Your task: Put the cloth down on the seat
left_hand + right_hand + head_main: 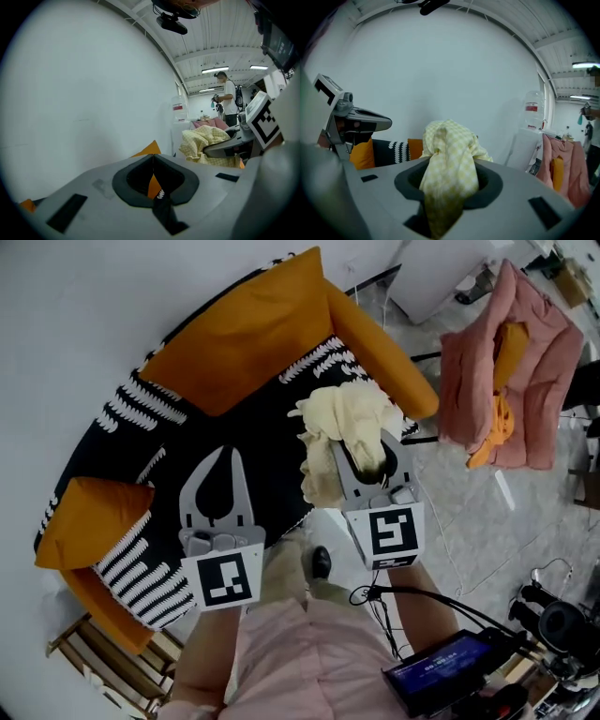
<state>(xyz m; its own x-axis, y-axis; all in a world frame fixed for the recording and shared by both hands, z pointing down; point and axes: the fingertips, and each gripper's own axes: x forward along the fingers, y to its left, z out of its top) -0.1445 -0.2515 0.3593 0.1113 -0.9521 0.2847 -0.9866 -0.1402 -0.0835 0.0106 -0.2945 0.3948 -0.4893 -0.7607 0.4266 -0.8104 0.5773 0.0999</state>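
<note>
Well, from where I stand the right gripper [363,448] is clamped on the pale yellow checked cloth [342,413], which is bunched up and stuffed deep between its jaws, with most of it billowing out past the tips. It hangs over the right side of the black patterned seat [253,432], close to the orange armrest [380,348]. The left gripper [224,452] hovers over the near left of the seat with its jaws pressed together on nothing.

My worry is the placing. So near the armrest, a loose fold could drape over it instead of lying on the seat, or part could spill off the near edge toward the floor [469,512]. Wedged that deep, the fabric might also cling to the pads when the jaws part and get dragged back up.
</note>
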